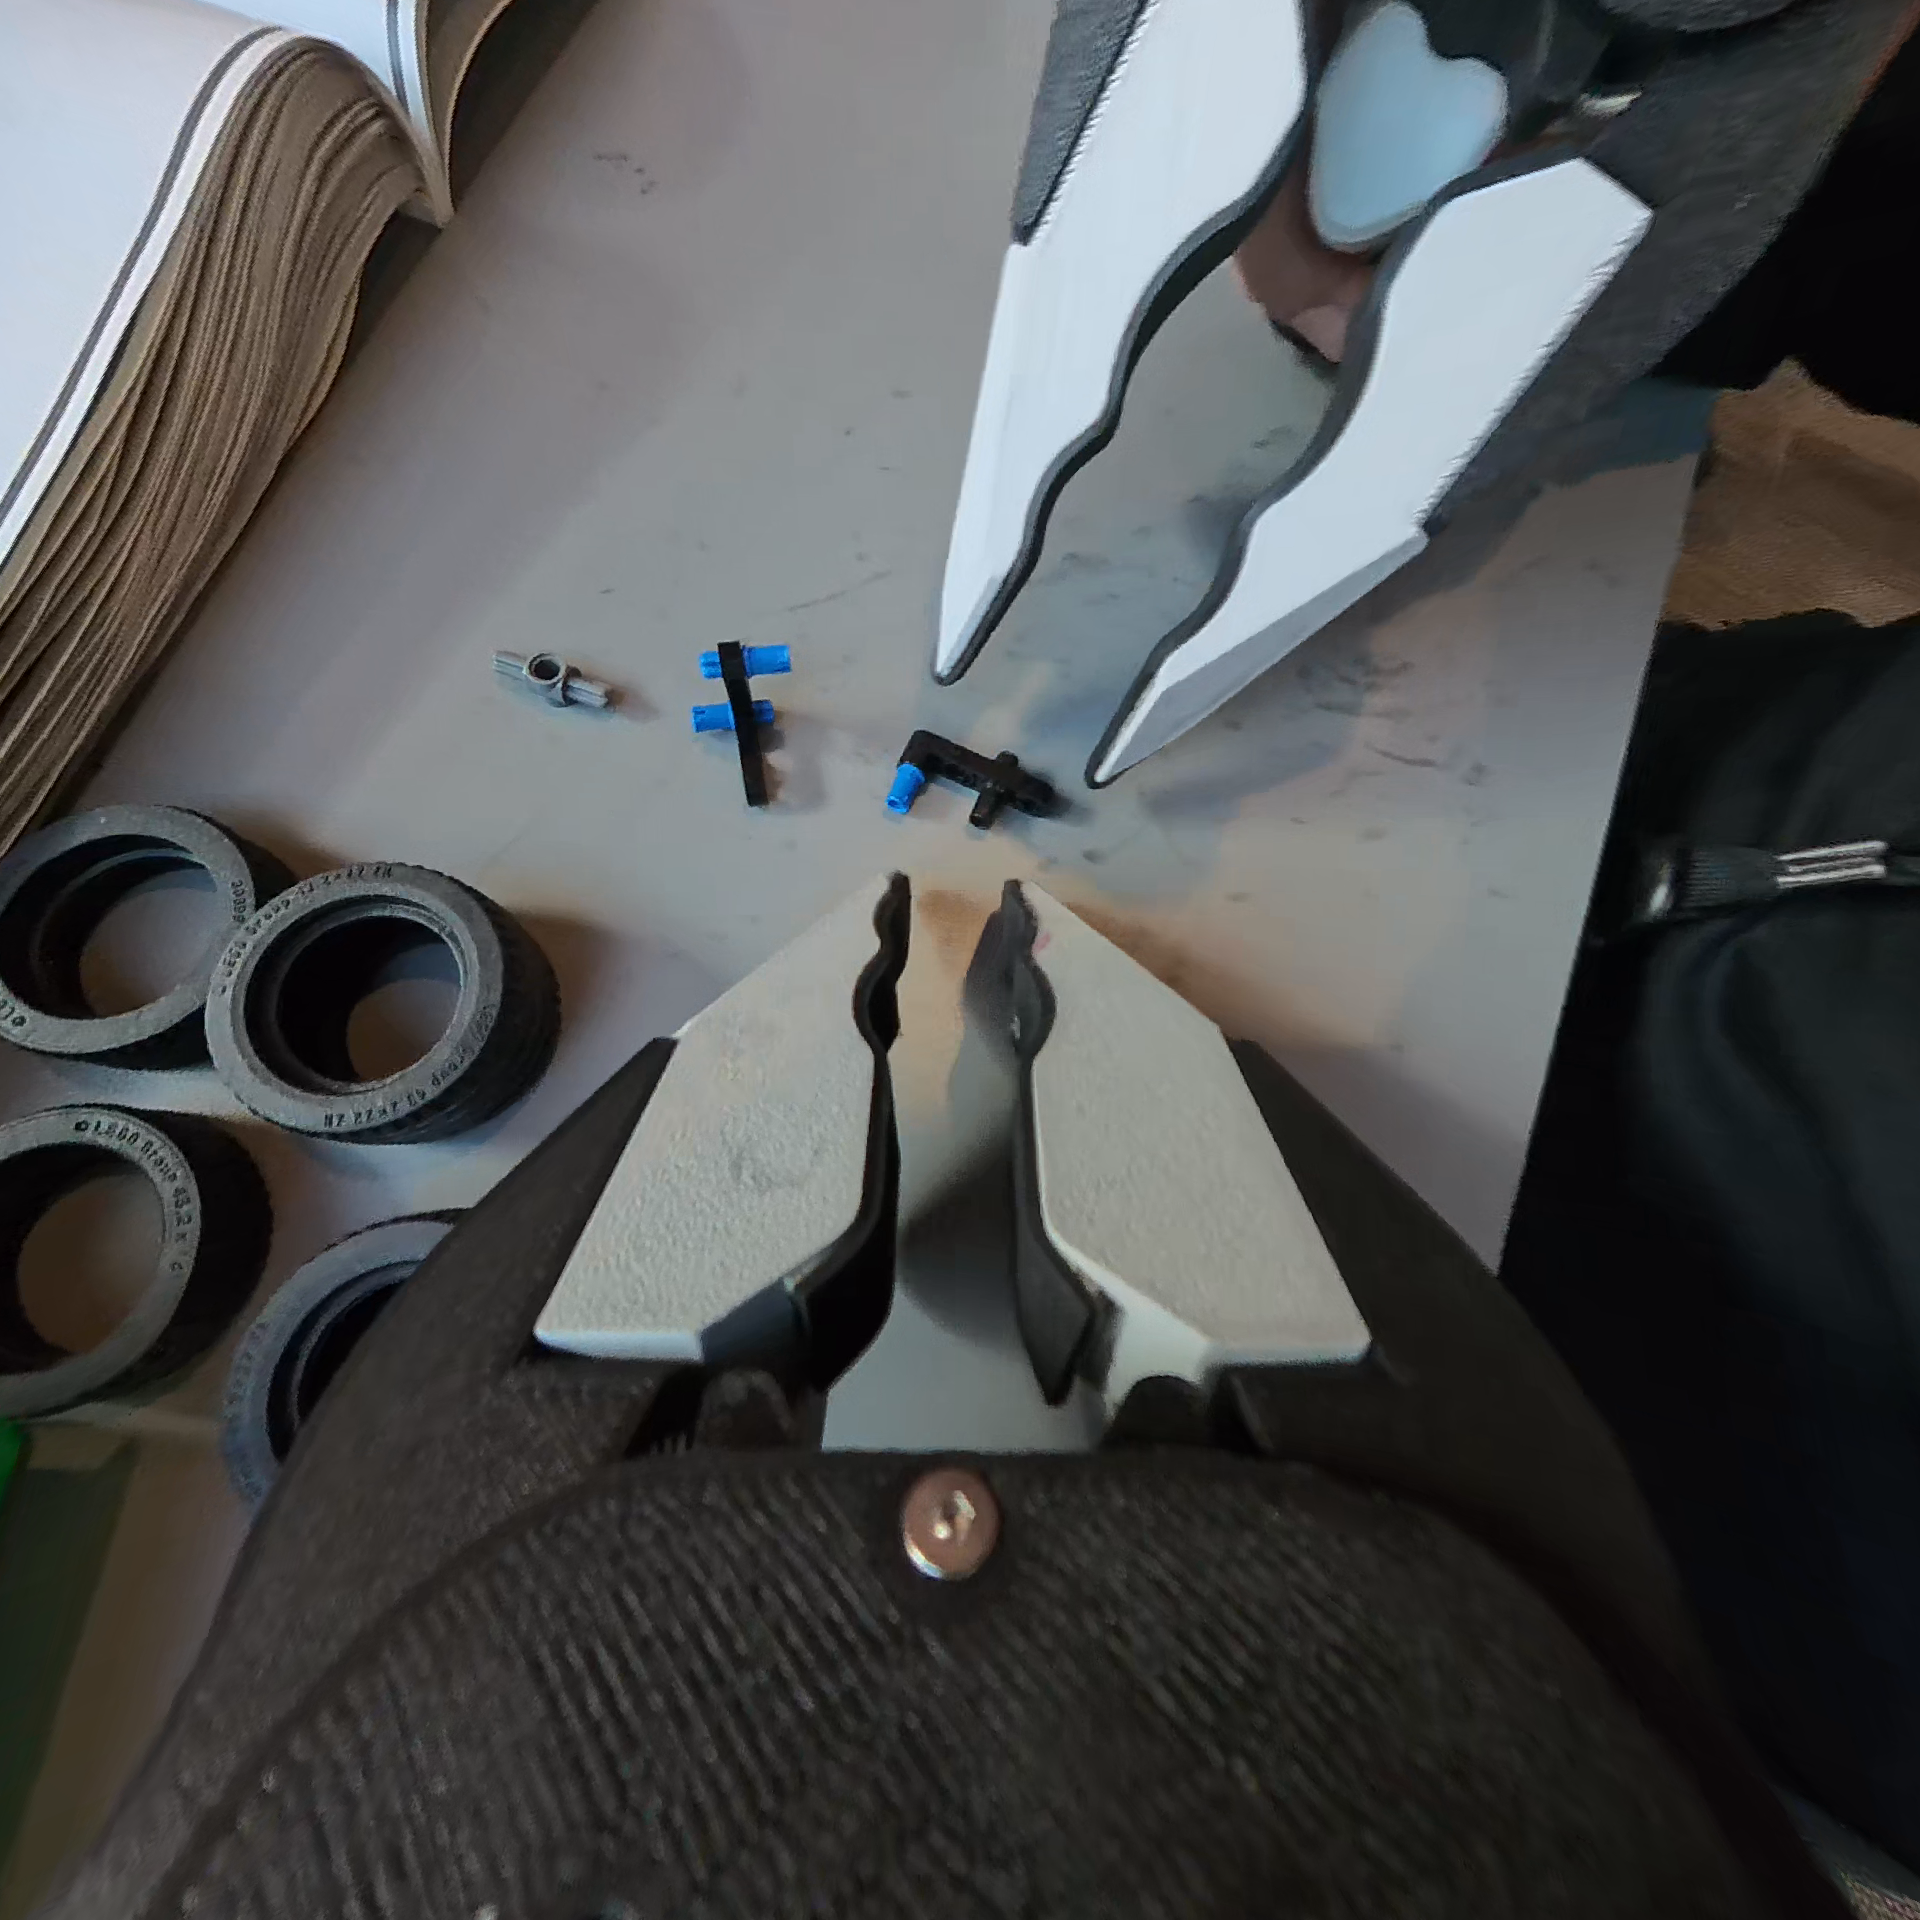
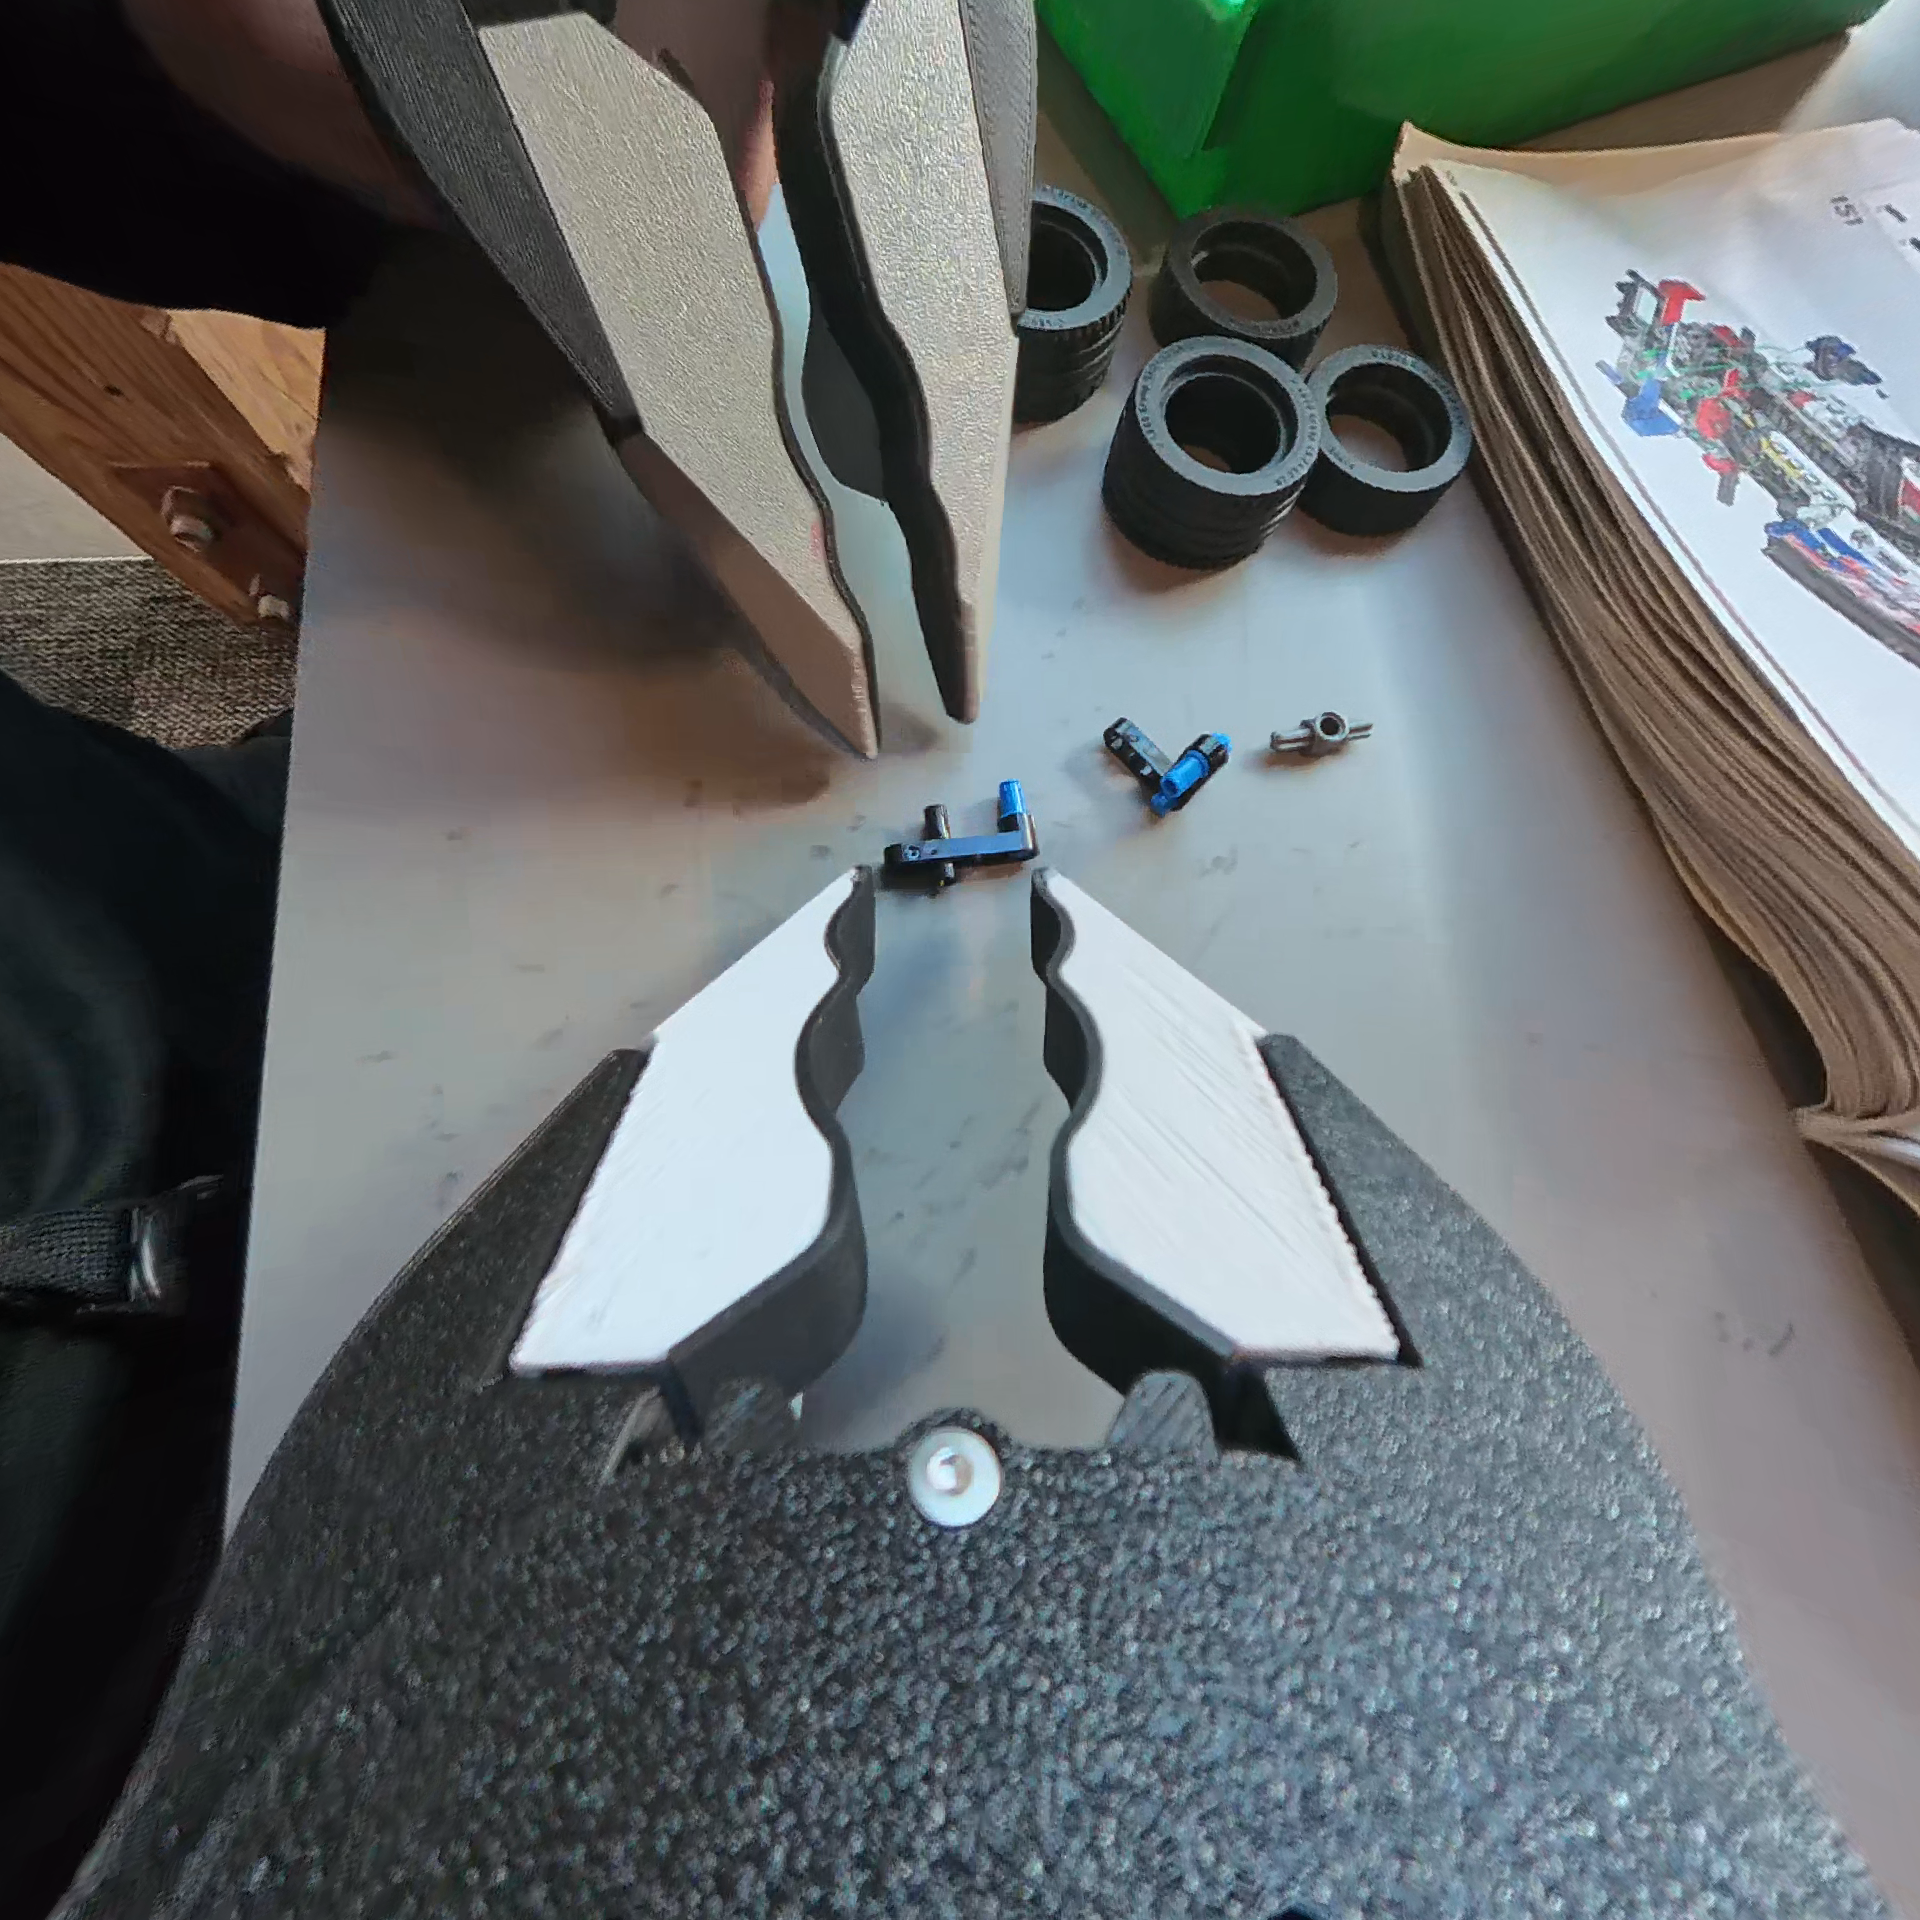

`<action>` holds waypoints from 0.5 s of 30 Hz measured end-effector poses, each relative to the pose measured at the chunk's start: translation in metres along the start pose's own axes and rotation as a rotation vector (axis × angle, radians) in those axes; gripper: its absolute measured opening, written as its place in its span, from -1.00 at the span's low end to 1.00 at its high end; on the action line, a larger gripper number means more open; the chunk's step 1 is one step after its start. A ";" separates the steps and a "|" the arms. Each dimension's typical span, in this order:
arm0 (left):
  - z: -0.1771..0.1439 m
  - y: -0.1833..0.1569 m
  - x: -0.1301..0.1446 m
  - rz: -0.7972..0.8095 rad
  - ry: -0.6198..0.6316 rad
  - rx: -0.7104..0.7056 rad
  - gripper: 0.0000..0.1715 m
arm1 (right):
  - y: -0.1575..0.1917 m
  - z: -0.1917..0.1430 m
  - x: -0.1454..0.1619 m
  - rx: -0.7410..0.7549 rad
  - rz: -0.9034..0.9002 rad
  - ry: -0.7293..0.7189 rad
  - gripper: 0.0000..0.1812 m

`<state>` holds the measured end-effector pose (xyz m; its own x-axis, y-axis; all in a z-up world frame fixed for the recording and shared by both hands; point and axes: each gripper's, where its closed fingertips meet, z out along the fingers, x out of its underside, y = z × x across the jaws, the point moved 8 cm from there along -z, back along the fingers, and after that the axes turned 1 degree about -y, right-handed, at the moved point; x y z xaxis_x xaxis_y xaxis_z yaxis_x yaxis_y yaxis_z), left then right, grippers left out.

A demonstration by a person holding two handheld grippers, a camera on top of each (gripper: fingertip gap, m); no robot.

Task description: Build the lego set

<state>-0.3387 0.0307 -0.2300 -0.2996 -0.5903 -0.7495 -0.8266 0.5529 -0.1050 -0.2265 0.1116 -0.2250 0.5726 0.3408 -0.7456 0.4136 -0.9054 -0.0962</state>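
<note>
I am seeing the black beam with one blue pin (image 2: pixel 961 836) lying flat on the grey table (image 2: pixel 1351 1039), just ahead of the right gripper (image 2: pixel 948 883), whose fingers are standing apart and empty. Facing it across the beam, the left gripper (image 1: pixel 954 888) is hanging slightly parted, holding nothing. Beyond the beam are lying a second beam with two blue pins (image 1: pixel 743 717) and a grey connector (image 1: pixel 551 681), then four tyres (image 2: pixel 1210 457). Only the right wrist view is showing the green bin (image 2: pixel 1351 83) and the manual's printed page (image 2: pixel 1766 416).

Grey table (image 2: pixel 1455 1039), surface scuffed, warm light patch near centre. Beyond the table's left edge: wooden furniture frame (image 2: pixel 135 416) with a bolt, grey carpet (image 2: pixel 135 644) below it. Dark fabric with strap (image 2: pixel 83 1268) beside the same edge
</note>
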 end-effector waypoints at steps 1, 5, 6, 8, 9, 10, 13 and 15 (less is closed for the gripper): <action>0.002 0.000 -0.001 0.006 0.007 -0.010 -0.82 | 0.001 -0.001 0.001 0.008 0.005 0.005 -0.68; 0.006 -0.003 -0.004 0.052 0.008 -0.049 -0.81 | 0.004 -0.006 0.002 0.021 0.015 0.008 -0.68; 0.006 -0.002 -0.005 0.060 0.008 -0.065 -0.81 | 0.005 -0.007 0.001 0.011 0.030 0.003 -0.68; 0.007 -0.001 -0.007 0.076 0.002 -0.072 -0.81 | 0.009 -0.007 -0.002 -0.012 0.071 -0.012 -0.69; 0.007 0.001 -0.007 0.087 0.004 -0.085 -0.81 | 0.010 -0.005 -0.002 -0.006 0.090 -0.011 -0.70; 0.008 0.004 -0.008 0.099 0.008 -0.100 -0.81 | 0.010 -0.004 -0.002 0.013 0.109 -0.010 -0.73; 0.009 0.006 -0.011 0.136 0.017 -0.074 -0.78 | 0.010 0.001 -0.001 0.036 0.180 -0.019 -0.74; 0.010 0.005 -0.014 0.164 0.022 -0.050 -0.78 | 0.009 0.002 0.002 0.047 0.201 -0.005 -0.74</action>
<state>-0.3340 0.0475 -0.2267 -0.4427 -0.5077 -0.7391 -0.7880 0.6136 0.0505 -0.2228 0.1038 -0.2291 0.6365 0.1513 -0.7563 0.2579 -0.9659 0.0238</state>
